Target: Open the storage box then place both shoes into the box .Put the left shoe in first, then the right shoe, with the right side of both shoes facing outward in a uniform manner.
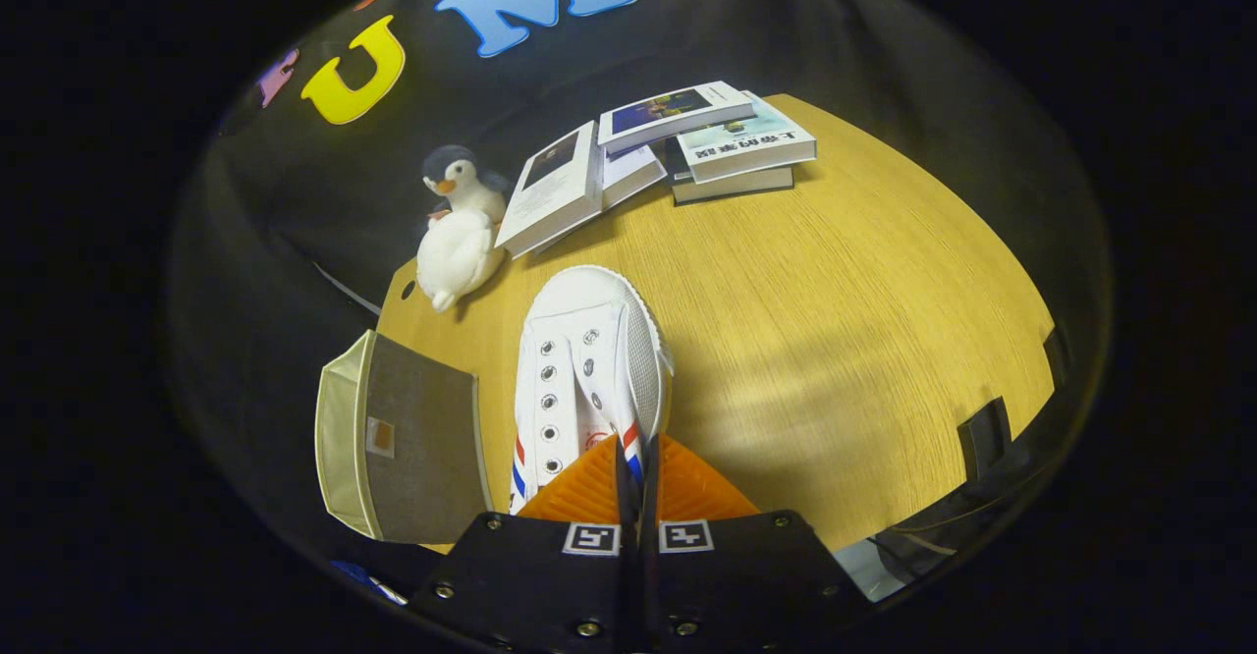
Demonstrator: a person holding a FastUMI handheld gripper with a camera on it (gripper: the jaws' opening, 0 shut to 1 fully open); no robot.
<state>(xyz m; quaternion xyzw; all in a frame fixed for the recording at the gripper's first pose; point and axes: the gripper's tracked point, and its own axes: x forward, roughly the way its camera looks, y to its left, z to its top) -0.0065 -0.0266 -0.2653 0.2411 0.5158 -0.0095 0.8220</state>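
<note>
The gripper point(636, 482) pinches the white shoe point(587, 379) by its collar edge (fingers clamped, toe pointing away), probably for carrying; storage box point(398, 438) sits lower left.

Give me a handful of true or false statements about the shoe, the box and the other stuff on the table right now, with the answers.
1. The gripper has its fingers closed on the white shoe's collar. True.
2. The shoe's toe points toward the fingers. False: the toe points away, toward the books.
3. The storage box is beside the shoe, at the table's edge. True.
4. The shoe is laced. False: its eyelets are empty.
5. A toy penguin lies next to the open book. True.
6. The shoe is inside the box. False: it is outside the box, in the fingers.
</note>
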